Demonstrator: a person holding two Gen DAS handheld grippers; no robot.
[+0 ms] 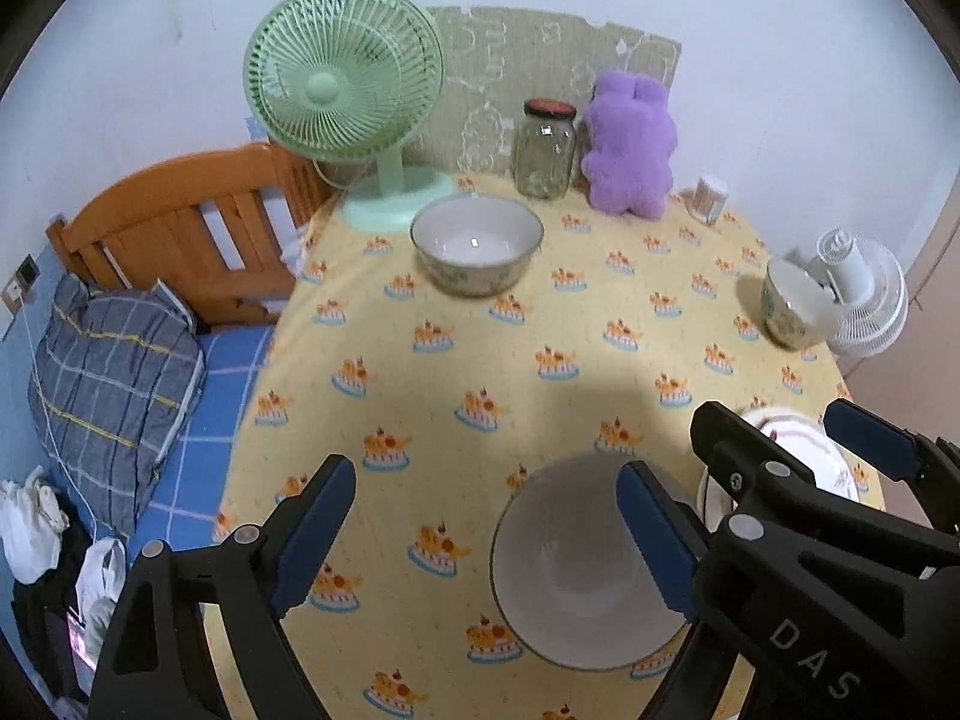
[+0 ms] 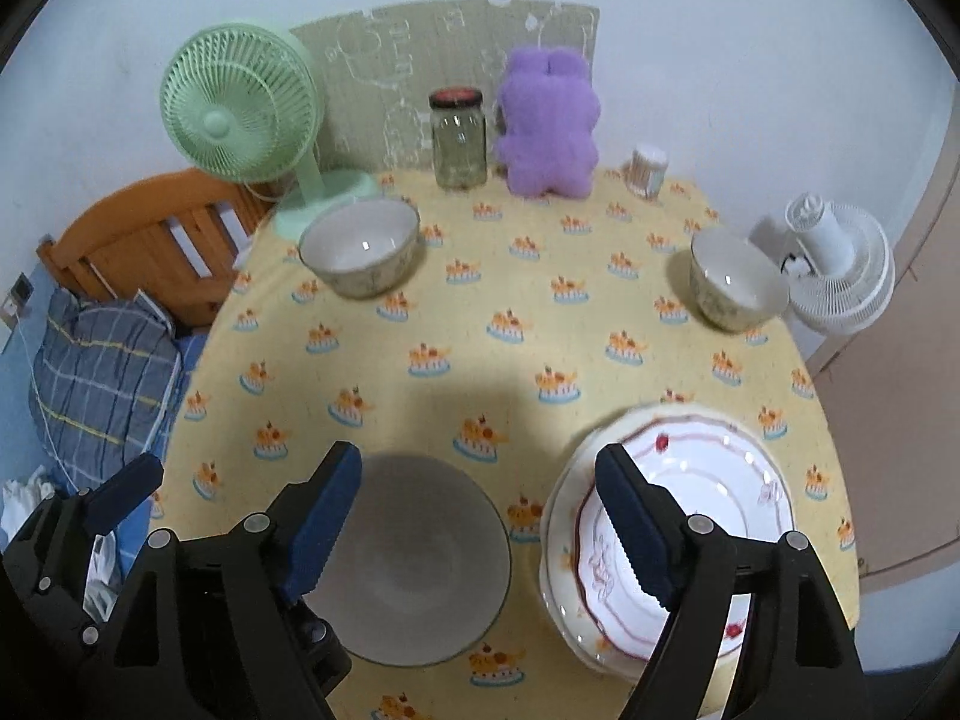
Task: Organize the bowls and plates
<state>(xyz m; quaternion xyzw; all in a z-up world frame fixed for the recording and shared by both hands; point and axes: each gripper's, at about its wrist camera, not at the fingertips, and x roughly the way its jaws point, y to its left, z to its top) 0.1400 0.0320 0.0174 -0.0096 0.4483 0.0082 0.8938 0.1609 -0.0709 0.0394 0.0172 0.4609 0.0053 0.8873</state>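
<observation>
I am holding both grippers low over the near edge of the worktop (image 2: 480, 336), the left gripper (image 1: 486, 531) and right gripper (image 2: 477, 519) each with fingers spread apart and gripping nothing. The grey bowl (image 2: 414, 558) is sitting nearest, beside the stacked plates (image 2: 708, 498). Farther back, a large bowl (image 2: 360, 255) and small bowl (image 2: 735, 279) are standing well apart.

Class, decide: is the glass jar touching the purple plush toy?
Apart. The right wrist view shows wall between the glass jar and the purple plush toy.
</observation>
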